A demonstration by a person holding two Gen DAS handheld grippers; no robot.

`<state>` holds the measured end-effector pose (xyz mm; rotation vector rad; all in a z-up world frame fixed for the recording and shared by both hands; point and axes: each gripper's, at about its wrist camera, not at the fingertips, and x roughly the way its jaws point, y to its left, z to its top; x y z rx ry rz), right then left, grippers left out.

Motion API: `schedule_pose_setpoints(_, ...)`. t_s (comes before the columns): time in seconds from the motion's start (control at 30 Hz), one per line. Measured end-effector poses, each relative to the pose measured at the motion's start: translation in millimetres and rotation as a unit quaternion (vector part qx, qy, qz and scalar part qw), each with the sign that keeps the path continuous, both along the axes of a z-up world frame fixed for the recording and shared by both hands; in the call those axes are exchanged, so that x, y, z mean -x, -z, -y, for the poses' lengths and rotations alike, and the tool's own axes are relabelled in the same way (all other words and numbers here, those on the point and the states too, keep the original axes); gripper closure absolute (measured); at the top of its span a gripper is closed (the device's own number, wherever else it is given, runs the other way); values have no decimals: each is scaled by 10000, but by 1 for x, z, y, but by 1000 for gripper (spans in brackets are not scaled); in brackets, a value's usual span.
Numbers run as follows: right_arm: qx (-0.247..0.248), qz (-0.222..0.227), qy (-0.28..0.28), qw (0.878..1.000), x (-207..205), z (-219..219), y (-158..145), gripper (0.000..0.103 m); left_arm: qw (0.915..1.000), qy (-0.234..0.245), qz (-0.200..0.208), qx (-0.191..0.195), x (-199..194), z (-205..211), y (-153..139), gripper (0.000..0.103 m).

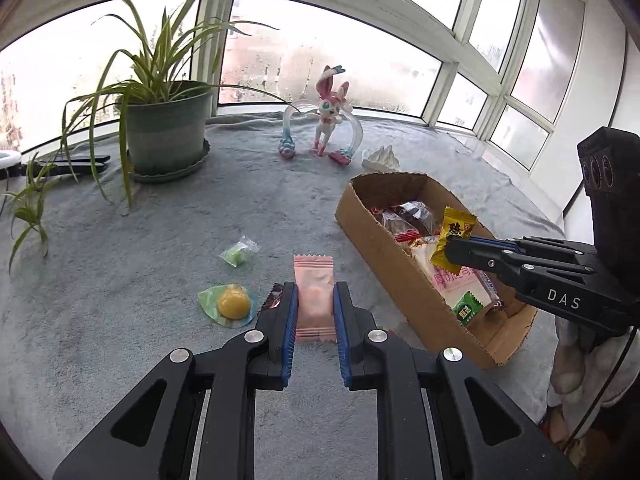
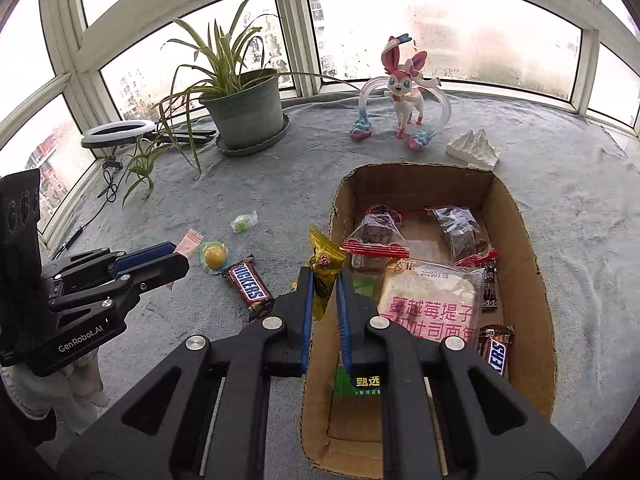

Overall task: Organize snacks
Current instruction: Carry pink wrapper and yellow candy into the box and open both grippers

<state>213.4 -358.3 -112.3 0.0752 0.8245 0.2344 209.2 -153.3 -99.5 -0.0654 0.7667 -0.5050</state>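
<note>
My left gripper (image 1: pixel 315 294) is shut on a pink snack packet (image 1: pixel 314 296), held just above the grey blanket; the gripper also shows in the right wrist view (image 2: pixel 176 258). My right gripper (image 2: pixel 325 280) is shut on a yellow candy wrapper (image 2: pixel 325 272), held over the left wall of the cardboard box (image 2: pixel 536 264); from the left wrist view the wrapper (image 1: pixel 454 240) hangs above the box (image 1: pixel 360 216). The box holds a bread pack (image 2: pixel 432 300), dark wrapped cakes and a Snickers bar (image 2: pixel 495 350). Another Snickers bar (image 2: pixel 249 286) lies on the blanket.
A yellow jelly cup (image 1: pixel 232 303) and a small green candy (image 1: pixel 239 255) lie on the blanket left of the pink packet. A potted plant (image 1: pixel 168 136), a pink figurine (image 1: pixel 330 114), a white mountain ornament (image 2: pixel 472 150) and a ring light (image 2: pixel 118 132) stand near the windows.
</note>
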Motion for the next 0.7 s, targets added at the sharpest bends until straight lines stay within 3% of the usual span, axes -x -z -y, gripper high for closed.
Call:
schedule_pose_setpoints(0.3,24,-83,555,9984,-2,61,5,91,9981,608,15,82,-8,67,-8,87)
schedule_pose_setpoints(0.7,35,-248,798,9965,5,94,16,91,9928,1183,-177,28,11,120,-2,87)
